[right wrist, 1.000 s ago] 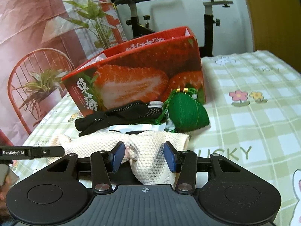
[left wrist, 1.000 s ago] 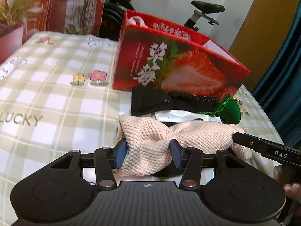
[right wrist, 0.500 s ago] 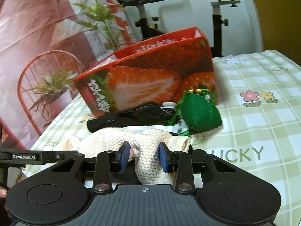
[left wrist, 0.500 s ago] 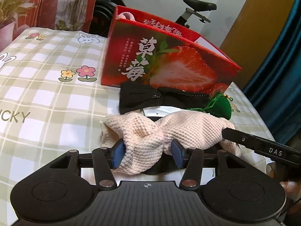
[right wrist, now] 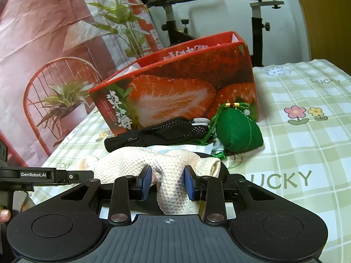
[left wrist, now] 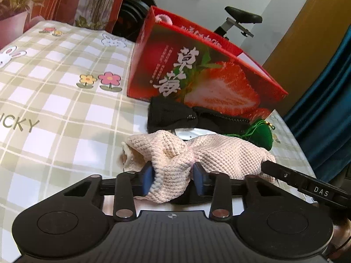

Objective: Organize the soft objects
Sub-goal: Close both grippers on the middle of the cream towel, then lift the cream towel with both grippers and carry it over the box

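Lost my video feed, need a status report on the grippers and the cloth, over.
Left gripper and right gripper both clamped on cream knit cloth. Cloth bunched between them, in front of strawberry box. Black fabric and green pouch lie between.

A black exercise bike (right wrist: 256, 11) stands at top centre; a potted green plant (right wrist: 61, 103) at left, near a red wire chair (right wrist: 43, 83).

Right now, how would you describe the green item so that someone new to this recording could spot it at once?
Start at the big red strawberry box standing on the checked tablecloth. At the foot of its front face, beside the black fabric, sits the green pouch. It is the only green soft thing there, plump, with gold beads and a green cord at its top, unlike the cream knit cloth both grippers hold.
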`<state>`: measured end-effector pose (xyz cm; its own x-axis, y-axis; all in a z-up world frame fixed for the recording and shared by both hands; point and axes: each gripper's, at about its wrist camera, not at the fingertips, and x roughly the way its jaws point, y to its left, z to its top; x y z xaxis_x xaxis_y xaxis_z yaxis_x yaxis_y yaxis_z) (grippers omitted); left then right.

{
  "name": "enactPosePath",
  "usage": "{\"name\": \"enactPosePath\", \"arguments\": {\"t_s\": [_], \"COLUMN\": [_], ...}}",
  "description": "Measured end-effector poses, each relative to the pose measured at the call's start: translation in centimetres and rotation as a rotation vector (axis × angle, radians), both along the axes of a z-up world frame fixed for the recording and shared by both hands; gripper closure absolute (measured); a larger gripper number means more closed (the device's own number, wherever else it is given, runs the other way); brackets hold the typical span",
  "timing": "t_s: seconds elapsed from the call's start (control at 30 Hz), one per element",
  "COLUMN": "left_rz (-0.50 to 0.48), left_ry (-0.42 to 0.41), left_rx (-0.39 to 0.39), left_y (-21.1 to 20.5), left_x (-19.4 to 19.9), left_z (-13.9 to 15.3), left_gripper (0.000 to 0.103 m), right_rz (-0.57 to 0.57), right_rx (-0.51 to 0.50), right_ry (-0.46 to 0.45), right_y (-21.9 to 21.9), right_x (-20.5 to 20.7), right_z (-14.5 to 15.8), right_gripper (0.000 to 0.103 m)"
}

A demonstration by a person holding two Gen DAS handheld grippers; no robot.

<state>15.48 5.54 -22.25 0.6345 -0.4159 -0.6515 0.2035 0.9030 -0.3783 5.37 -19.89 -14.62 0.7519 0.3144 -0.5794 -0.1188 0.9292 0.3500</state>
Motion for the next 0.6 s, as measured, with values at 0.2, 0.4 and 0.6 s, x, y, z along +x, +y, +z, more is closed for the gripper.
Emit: {"name": "enactPosePath", "arguments": {"t_s": [0.2,0.4,0.6], "left_rz": [0.013,0.002,-0.018], "left_ry": [-0.07,-0.096,-0.134], "left_rx": [0.001,-0.005,-0.009], "left_y": [0.3,0.1,-0.2], "left_x": [-0.6,-0.9,-1.2], "left_z": [1.3,1.6,2.0], "left_gripper": [0.081,0.081,0.081], "right_rz": [0.011,0.012,0.014], "right_rx": [0.002,0.005,0.008], "right_ry": [-0.044,-0.055,-0.072], "right_y": [0.2,0.2,0.3], "right_x": [-0.4,-0.5,-0.5], "right_z": [0.8,1.0,1.2], "right_gripper": [0.076,0.077,0.077]}}
